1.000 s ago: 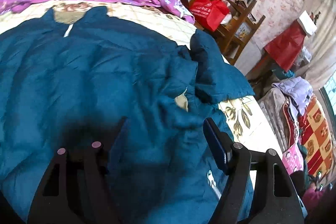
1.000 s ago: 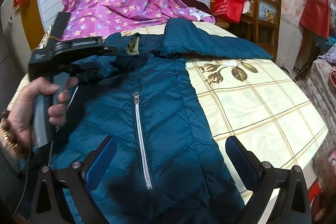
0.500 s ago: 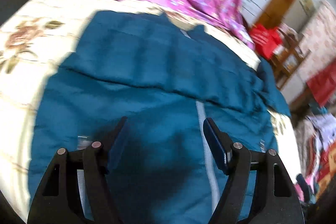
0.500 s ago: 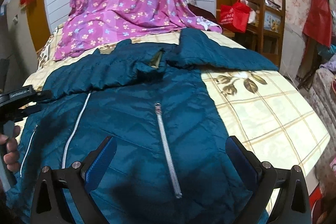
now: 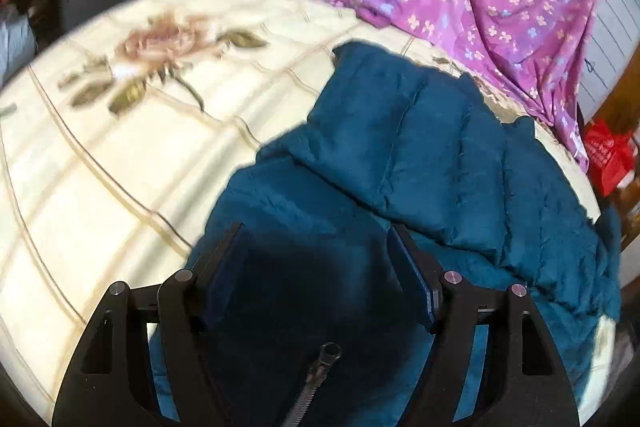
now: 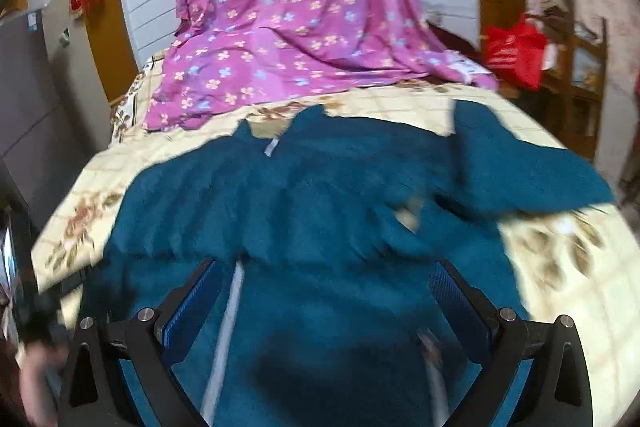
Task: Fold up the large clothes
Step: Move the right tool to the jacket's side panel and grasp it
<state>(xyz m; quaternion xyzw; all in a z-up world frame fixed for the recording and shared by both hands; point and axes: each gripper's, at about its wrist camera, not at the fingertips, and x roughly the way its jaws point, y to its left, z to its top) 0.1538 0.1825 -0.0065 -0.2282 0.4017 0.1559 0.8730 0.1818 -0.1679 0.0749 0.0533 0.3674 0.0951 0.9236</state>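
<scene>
Both grippers have swung over the teal jacket (image 5: 420, 147), which lies beneath their released, empty jaws.

Teal quilted puffer jacket (image 5: 420, 155) spread on floral bedspread (image 5: 120, 131), one sleeve folded across.

Both fisheye views are daylit and bright, with dark vignetting at all corners and strong barrel distortion that bows the bed (image 5: 120, 155) outward. A deep shadow lies on the blue jacket (image 5: 420, 155) at 6 o'clock in each view. The right wrist view is motion-blurred throughout; the left is softer toward 9 o'clock.
</scene>
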